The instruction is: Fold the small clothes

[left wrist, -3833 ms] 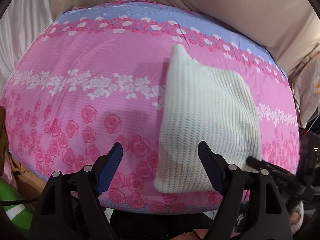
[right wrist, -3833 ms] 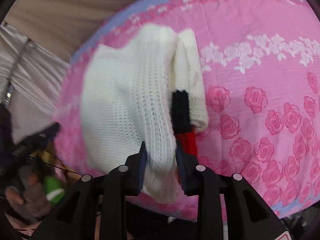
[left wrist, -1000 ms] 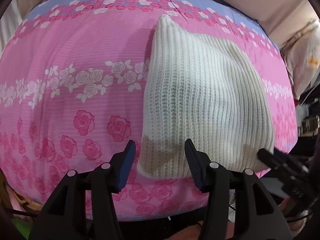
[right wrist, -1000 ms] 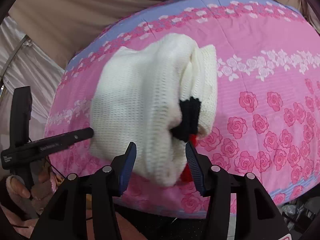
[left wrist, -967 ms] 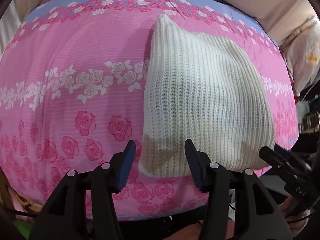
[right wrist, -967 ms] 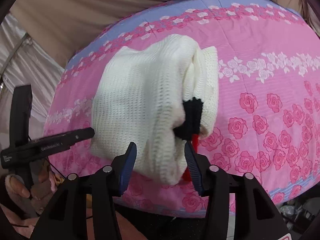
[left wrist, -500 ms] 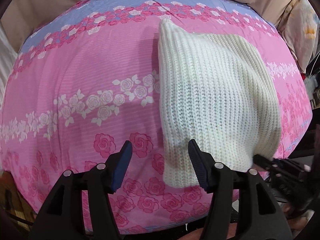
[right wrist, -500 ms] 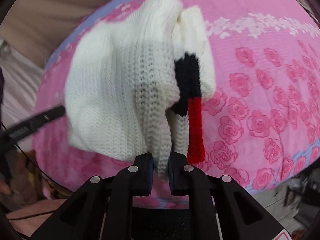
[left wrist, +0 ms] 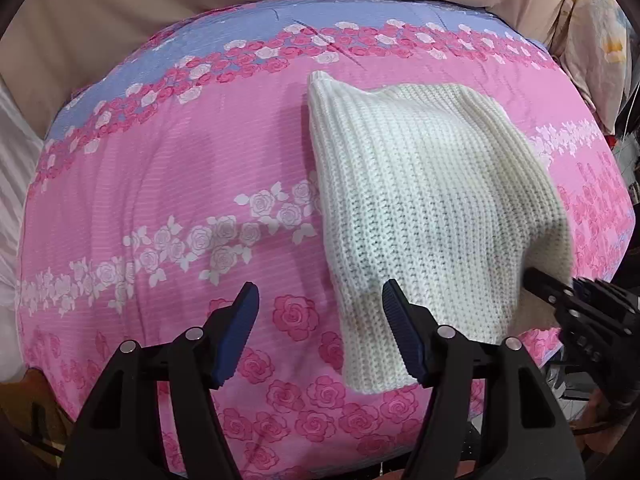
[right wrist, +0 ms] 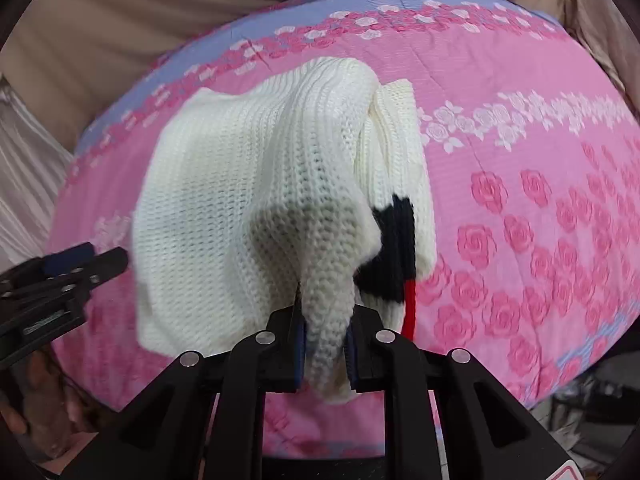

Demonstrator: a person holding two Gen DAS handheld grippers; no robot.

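A cream knitted sweater [left wrist: 420, 208] lies folded on the pink rose-print bedspread [left wrist: 168, 184], right of centre in the left wrist view. In the right wrist view the sweater [right wrist: 248, 184] bunches up, with a black and red trim [right wrist: 396, 256] showing at its right side. My right gripper [right wrist: 325, 346] is shut on a fold of the sweater's near edge and lifts it. It also shows in the left wrist view [left wrist: 560, 300] at the sweater's right corner. My left gripper [left wrist: 320, 332] is open and empty, hovering just left of the sweater's near left corner.
The bedspread has a lilac band [left wrist: 248, 40] along its far edge, against a beige surface [left wrist: 120, 12]. A pale floral bundle [left wrist: 600, 40] sits at the far right. The bed's near edge drops off just in front of both grippers.
My right gripper closed on the sweater's near edge and raised it into a bunch. My left gripper drew back and up from the sweater's corner, staying open.
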